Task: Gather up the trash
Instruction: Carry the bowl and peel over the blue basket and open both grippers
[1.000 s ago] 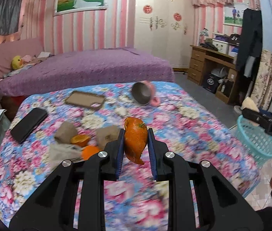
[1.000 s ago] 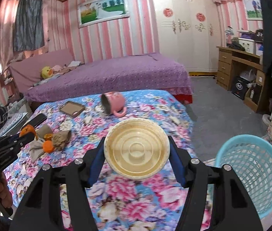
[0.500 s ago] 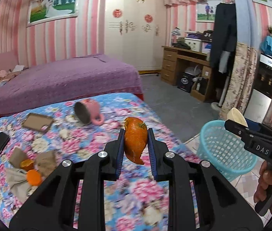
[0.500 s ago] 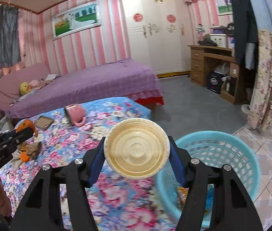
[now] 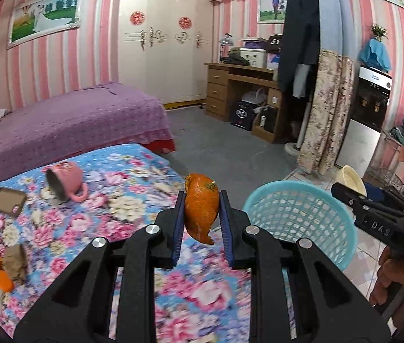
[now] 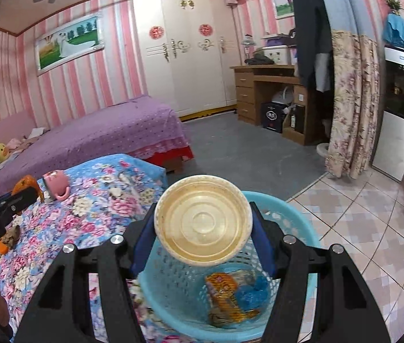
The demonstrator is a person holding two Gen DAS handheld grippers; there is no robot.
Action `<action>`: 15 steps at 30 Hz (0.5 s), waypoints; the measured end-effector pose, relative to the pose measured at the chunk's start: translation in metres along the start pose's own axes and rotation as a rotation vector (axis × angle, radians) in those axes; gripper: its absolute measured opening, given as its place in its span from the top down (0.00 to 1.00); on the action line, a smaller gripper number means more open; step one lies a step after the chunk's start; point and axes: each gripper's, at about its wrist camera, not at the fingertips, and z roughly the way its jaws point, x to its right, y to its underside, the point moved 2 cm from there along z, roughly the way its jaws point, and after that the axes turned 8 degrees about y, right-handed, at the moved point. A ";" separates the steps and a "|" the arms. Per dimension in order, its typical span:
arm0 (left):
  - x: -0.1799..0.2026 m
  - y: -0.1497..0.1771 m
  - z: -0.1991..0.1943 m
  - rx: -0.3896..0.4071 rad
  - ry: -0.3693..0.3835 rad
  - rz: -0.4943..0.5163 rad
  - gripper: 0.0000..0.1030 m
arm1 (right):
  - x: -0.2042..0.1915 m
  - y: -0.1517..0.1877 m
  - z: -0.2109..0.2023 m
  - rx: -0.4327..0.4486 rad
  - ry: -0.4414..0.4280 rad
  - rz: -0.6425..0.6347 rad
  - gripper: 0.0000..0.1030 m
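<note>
My left gripper (image 5: 202, 200) is shut on a curled piece of orange peel (image 5: 200, 214), held above the near corner of the flowered bed (image 5: 116, 214). The teal mesh basket (image 5: 301, 223) stands on the floor just right of that corner. My right gripper (image 6: 203, 214) is shut on a cream disposable bowl (image 6: 203, 220), its inside facing the camera, directly above the basket's (image 6: 290, 211) open top. An orange wrapper (image 6: 227, 300) and something blue lie inside the basket. Brown paper scraps and orange pieces (image 5: 2, 268) lie on the bed at the left.
A pink mug (image 5: 66, 180) lies tipped on the bed beside a brown phone case (image 5: 9, 201). A purple bed (image 5: 73, 120) stands behind. A wooden desk (image 6: 270, 97), a flowered curtain (image 6: 353, 108) and tiled floor (image 6: 359, 223) lie to the right.
Both grippers have swung right from over the bed toward the basket. The bowl now hangs over the basket's opening, and the peel is near the bed's corner. Both grips are unchanged.
</note>
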 end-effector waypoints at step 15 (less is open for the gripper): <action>0.033 -0.007 0.036 -0.031 0.064 0.035 0.79 | 0.025 0.003 0.009 0.009 0.095 0.050 0.22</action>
